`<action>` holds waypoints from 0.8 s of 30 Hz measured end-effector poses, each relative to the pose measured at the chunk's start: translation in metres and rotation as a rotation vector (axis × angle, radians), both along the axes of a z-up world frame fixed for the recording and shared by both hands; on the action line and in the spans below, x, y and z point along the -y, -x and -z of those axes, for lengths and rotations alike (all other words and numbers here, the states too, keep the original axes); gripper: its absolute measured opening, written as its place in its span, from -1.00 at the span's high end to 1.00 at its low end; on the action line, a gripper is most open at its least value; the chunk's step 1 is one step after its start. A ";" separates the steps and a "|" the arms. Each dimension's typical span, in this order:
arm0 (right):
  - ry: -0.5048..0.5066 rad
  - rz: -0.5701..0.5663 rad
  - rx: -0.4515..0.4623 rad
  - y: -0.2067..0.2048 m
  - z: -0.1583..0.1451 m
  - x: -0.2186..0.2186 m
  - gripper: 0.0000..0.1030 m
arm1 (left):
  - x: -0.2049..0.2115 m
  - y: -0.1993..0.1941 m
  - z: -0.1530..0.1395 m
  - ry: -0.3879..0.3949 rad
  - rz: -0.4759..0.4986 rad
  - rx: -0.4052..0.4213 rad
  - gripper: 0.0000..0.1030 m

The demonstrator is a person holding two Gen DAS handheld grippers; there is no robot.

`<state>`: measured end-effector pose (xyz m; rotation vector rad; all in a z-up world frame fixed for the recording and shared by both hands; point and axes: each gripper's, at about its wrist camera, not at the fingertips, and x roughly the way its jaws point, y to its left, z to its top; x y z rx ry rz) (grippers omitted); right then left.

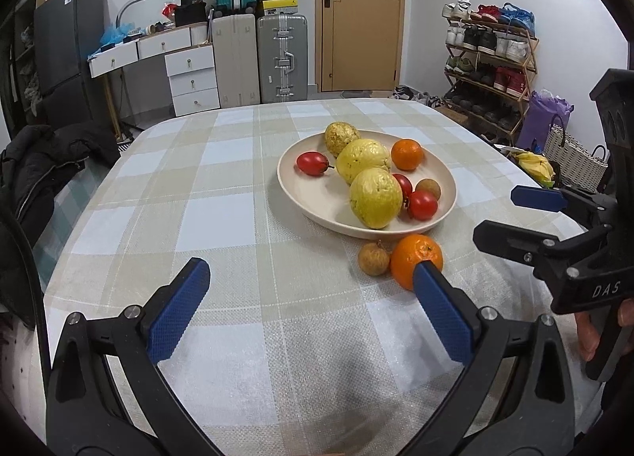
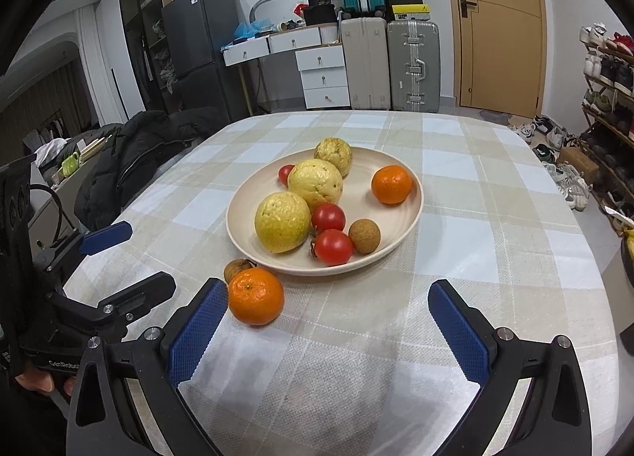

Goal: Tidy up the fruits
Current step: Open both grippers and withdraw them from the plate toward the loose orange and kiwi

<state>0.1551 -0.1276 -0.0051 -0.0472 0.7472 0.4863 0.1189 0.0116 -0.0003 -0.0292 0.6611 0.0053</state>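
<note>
A cream plate on the checked tablecloth holds three yellow fruits, three red tomatoes, an orange and a brown longan. A second orange and a small brown fruit lie on the cloth just in front of the plate. My left gripper is open and empty, its right fingertip just in front of the loose orange. My right gripper is open and empty, its left fingertip beside that orange.
A black jacket hangs over a chair at the table's left edge. Beyond the far edge stand suitcases, a white drawer unit and a door. A shoe rack and bags are on the right.
</note>
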 end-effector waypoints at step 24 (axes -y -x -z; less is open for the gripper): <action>0.084 -0.022 -0.125 -0.010 0.027 -0.025 -1.00 | -0.013 -0.002 0.001 0.042 -0.032 0.016 -0.98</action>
